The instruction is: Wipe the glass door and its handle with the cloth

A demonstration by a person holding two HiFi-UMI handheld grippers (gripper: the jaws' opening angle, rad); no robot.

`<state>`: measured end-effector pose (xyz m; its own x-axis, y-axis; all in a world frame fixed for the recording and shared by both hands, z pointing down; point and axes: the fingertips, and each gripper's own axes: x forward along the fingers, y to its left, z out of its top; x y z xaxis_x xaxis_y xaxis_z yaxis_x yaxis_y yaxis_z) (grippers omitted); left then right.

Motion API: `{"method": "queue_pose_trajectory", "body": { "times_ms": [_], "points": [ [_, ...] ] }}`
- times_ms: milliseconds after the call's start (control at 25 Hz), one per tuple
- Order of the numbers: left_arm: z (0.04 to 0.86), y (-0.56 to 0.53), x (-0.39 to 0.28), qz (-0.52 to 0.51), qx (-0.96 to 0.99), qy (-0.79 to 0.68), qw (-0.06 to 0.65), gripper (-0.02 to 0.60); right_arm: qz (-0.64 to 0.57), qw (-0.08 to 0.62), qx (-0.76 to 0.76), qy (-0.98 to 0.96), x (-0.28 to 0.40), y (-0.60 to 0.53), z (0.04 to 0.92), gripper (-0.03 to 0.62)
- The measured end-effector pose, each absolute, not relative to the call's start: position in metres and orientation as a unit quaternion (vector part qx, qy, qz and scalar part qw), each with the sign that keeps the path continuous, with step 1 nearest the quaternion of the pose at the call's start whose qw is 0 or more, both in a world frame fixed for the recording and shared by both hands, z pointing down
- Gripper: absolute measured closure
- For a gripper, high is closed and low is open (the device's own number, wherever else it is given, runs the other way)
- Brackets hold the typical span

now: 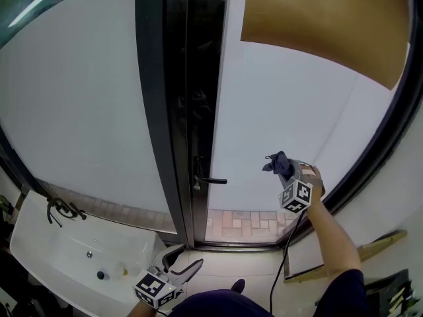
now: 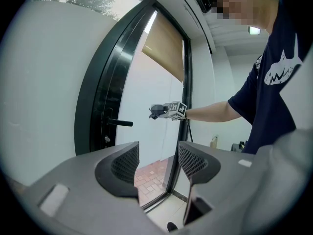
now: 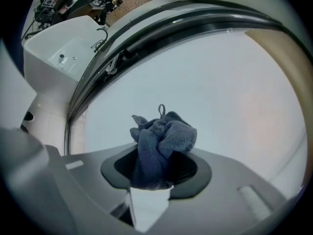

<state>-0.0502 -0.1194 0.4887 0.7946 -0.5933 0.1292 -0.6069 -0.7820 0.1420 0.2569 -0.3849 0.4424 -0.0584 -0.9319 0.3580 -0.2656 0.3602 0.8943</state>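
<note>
A tall glass door (image 1: 277,111) with frosted-looking white panes stands in a black frame (image 1: 175,111). Its black lever handle (image 1: 213,180) sticks out at mid height and also shows in the left gripper view as the handle (image 2: 120,123). My right gripper (image 1: 284,170) is held up close to the glass, right of the handle, shut on a bunched dark blue-grey cloth (image 3: 161,143); the cloth (image 1: 277,164) points at the pane. My left gripper (image 1: 177,268) hangs low near the floor, open, with nothing between its jaws (image 2: 157,164).
A white washbasin (image 1: 59,243) with a black tap (image 1: 63,209) stands at the lower left. A tan roller blind (image 1: 324,18) covers the door's upper right. The black outer frame (image 1: 390,117) curves down the right side. Brick paving (image 1: 244,223) shows through the bottom of the glass.
</note>
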Motion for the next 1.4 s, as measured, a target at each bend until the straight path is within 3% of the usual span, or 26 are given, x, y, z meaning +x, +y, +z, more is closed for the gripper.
{"method": "queue_pose_trajectory", "body": {
  "times_ms": [400,680,1400],
  "points": [
    [0.490,-0.119,-0.062,0.035,0.939,-0.331,0.090,0.333,-0.295,0.370,0.386,-0.792,0.085,-0.362,0.415,0.436],
    [0.487,-0.117,-0.073,0.036,0.930,-0.354,0.094,0.333,-0.296,0.328,0.352,-0.825,-0.007,-0.375,0.403,0.436],
    [0.502,-0.118,-0.087,0.031,0.923,-0.368,0.109,0.333,-0.158,0.317,0.354,-0.865,-0.046,-0.403,0.448,0.436]
  ]
}}
